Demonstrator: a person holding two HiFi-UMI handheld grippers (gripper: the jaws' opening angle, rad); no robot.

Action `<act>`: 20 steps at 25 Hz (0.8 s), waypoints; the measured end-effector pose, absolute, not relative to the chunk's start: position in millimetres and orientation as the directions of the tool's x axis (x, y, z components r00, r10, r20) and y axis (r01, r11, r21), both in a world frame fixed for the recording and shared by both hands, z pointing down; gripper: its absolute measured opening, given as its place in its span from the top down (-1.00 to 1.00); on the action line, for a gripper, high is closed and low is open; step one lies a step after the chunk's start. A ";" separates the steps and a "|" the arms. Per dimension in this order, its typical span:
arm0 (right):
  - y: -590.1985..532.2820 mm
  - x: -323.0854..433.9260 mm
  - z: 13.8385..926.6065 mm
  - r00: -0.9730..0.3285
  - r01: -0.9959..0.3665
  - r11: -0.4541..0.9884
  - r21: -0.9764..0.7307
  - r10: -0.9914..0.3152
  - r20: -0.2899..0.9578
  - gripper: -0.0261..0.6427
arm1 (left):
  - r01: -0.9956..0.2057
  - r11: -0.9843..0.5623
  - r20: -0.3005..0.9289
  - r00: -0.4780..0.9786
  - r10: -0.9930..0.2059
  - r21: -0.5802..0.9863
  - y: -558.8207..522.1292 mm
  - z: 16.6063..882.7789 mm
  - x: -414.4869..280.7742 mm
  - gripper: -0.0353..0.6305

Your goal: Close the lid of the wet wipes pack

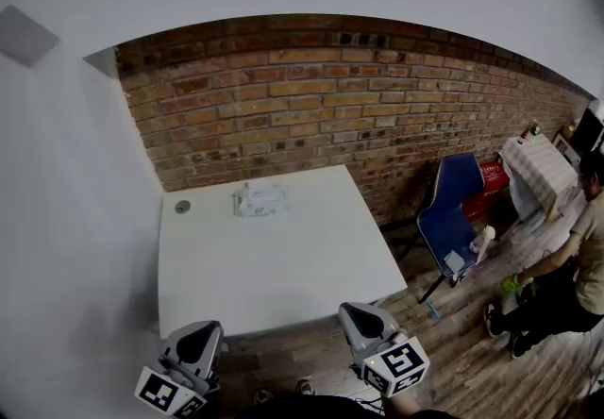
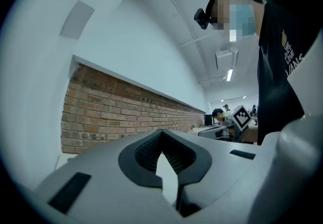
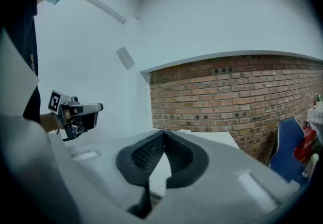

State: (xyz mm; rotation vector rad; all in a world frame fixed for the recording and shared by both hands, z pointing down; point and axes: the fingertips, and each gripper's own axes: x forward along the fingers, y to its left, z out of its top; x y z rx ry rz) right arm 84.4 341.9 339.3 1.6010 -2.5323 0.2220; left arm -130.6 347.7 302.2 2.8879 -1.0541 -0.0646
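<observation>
The wet wipes pack, pale green and white, lies flat near the far edge of the white table. It is too small in the head view to tell how its lid stands. My left gripper is held low, just short of the table's near left corner, far from the pack. My right gripper hovers at the near right corner. Both have their jaws shut with nothing between them, as the left gripper view and the right gripper view show. Neither gripper view shows the pack.
A small round grey disc sits in the table's far left corner. A brick wall stands behind. To the right are a blue chair, a white radiator and a crouching person on the wooden floor.
</observation>
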 end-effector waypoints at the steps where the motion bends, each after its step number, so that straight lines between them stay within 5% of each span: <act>1: 340.9 86.7 341.7 -0.435 -0.900 0.434 -0.050 -0.880 0.189 0.93 | -0.644 -0.761 -0.015 0.762 -0.647 0.079 347.3 302.9 -127.8 0.89; 10: 330.1 96.5 340.6 -0.501 -0.865 0.494 -0.085 -0.857 0.119 0.93 | -0.647 -0.760 -0.110 0.752 -0.650 0.062 344.6 289.0 -102.5 0.89; 20: 333.1 116.5 356.9 -0.505 -0.863 0.489 -0.130 -0.848 0.160 0.93 | -0.671 -0.738 -0.077 0.734 -0.675 0.073 352.8 299.8 -87.4 0.89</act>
